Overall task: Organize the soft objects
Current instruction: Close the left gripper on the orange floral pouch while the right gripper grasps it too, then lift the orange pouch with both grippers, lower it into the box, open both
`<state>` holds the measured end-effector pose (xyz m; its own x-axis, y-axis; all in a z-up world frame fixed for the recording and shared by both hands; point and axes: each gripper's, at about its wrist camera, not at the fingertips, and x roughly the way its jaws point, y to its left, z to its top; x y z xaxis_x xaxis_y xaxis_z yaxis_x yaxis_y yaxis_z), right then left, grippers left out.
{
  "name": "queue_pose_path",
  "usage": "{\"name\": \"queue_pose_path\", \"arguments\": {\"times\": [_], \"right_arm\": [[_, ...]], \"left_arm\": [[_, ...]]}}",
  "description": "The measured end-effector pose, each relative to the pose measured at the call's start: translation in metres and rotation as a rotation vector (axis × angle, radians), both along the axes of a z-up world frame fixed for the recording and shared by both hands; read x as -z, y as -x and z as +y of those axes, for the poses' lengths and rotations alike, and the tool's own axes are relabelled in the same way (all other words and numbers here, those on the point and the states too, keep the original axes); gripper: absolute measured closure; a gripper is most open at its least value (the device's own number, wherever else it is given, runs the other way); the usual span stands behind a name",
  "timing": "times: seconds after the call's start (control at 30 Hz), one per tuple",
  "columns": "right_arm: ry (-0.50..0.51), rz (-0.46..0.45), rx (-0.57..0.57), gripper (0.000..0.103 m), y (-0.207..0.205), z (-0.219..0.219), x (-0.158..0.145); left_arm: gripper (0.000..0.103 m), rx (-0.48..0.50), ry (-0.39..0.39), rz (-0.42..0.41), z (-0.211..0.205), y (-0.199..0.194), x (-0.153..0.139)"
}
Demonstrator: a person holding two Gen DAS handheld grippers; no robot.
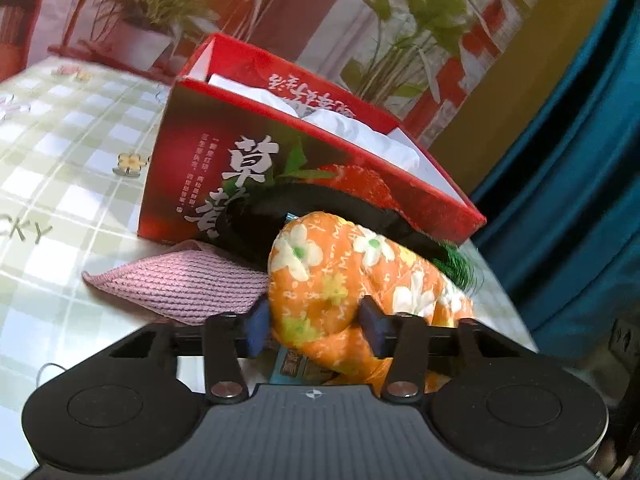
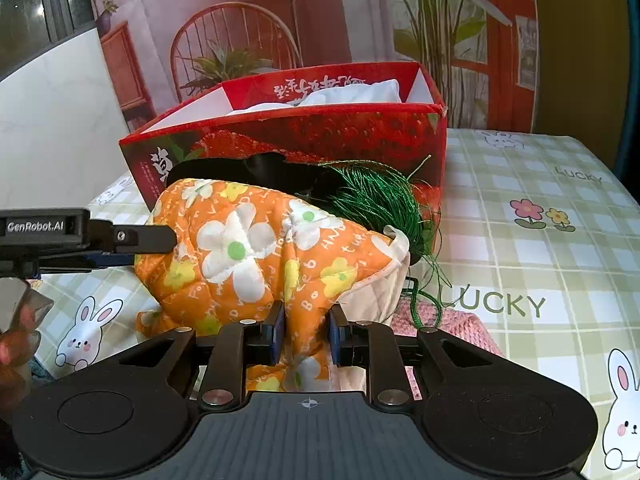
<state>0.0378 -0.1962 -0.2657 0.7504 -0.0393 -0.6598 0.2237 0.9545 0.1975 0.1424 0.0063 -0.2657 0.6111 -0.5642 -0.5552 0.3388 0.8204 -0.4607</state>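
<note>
The table (image 2: 540, 184) is covered with a green-and-white checked cloth printed with rabbits, flowers and the word LUCKY. On it, towards the back, stands a red strawberry-print box (image 2: 360, 128), open at the top, with white cloth (image 2: 360, 90) bunched inside. Just in front of the box lies an orange quilted mitt (image 2: 248, 248) with white and yellow flowers, slumped against a black item (image 2: 276, 168) and a bundle of green tassel threads (image 2: 372, 200) at the foot of the box. A pink knitted cloth (image 1: 180, 280) lies flat on the table, partly under the mitt.

Both grippers have hold of the mitt. The right gripper (image 2: 306, 332) has its blue-padded fingers (image 2: 277, 330) nearly closed, pinching a fold of the orange fabric at the mitt's near edge. The left gripper (image 1: 314, 324) grips the other end, its fingers (image 1: 258, 326) set a little wider and pressing into the padded fabric from both sides; in the right wrist view it reaches in from the left.
</note>
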Motion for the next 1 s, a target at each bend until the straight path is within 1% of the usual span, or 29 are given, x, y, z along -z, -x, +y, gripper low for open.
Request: {"name": "queue_pose_path", "arguments": {"times": [0.03, 0.1, 0.13, 0.17, 0.3, 0.47, 0.5, 0.53, 0.6, 0.67, 0.73, 0.77, 0.8, 0.87, 0.93, 1.0], "right_arm": [[0.001, 0.002, 0.004, 0.081, 0.0, 0.0, 0.0], [-0.005, 0.003, 0.015, 0.079, 0.0, -0.002, 0.001], [-0.009, 0.003, 0.024, 0.075, 0.0, -0.003, 0.001], [-0.015, 0.001, 0.034, 0.074, 0.001, -0.005, 0.001], [-0.052, -0.012, 0.069, 0.065, 0.005, -0.012, 0.002], [-0.039, -0.011, 0.088, 0.06, 0.006, -0.013, 0.002], [-0.034, -0.009, 0.094, 0.056, 0.006, -0.013, 0.002], [-0.029, -0.009, 0.105, 0.055, 0.006, -0.013, 0.002], [-0.035, -0.01, 0.115, 0.055, 0.007, -0.016, 0.003], [-0.051, -0.011, 0.109, 0.058, 0.006, -0.017, 0.004], [-0.057, -0.015, 0.091, 0.07, 0.006, -0.016, 0.004], [-0.058, -0.017, 0.081, 0.073, 0.005, -0.014, 0.004], [-0.059, -0.021, 0.072, 0.082, 0.005, -0.013, 0.003], [-0.073, -0.031, 0.05, 0.092, 0.005, -0.012, 0.002], [-0.069, -0.052, 0.035, 0.094, 0.006, -0.01, -0.003], [-0.055, -0.085, 0.016, 0.094, 0.007, -0.01, -0.011]], "left_arm": [[0.067, 0.003, -0.018, -0.013, -0.001, 0.003, -0.001], [0.078, -0.005, -0.016, -0.03, 0.003, 0.006, -0.003], [0.079, -0.01, -0.005, -0.034, 0.007, 0.008, -0.004], [0.081, -0.013, 0.004, -0.039, 0.01, 0.01, -0.004], [0.081, -0.021, -0.008, -0.037, 0.015, 0.013, -0.003], [0.081, -0.012, -0.061, -0.045, 0.01, 0.015, 0.0], [0.081, -0.011, -0.066, -0.045, 0.01, 0.015, 0.0], [0.081, -0.011, -0.067, -0.043, 0.01, 0.015, 0.0], [0.081, -0.011, -0.062, -0.038, 0.012, 0.014, 0.0], [0.081, -0.011, -0.058, -0.034, 0.012, 0.014, 0.001], [0.081, -0.009, -0.058, -0.032, 0.012, 0.014, 0.001], [0.081, -0.007, -0.056, -0.033, 0.012, 0.015, 0.001], [0.081, -0.003, -0.051, -0.035, 0.012, 0.015, 0.0], [0.081, 0.001, -0.071, -0.055, 0.01, 0.017, -0.003], [0.081, -0.003, -0.089, -0.093, 0.009, 0.021, -0.01], [0.082, -0.012, -0.072, -0.133, 0.012, 0.025, -0.02]]}}
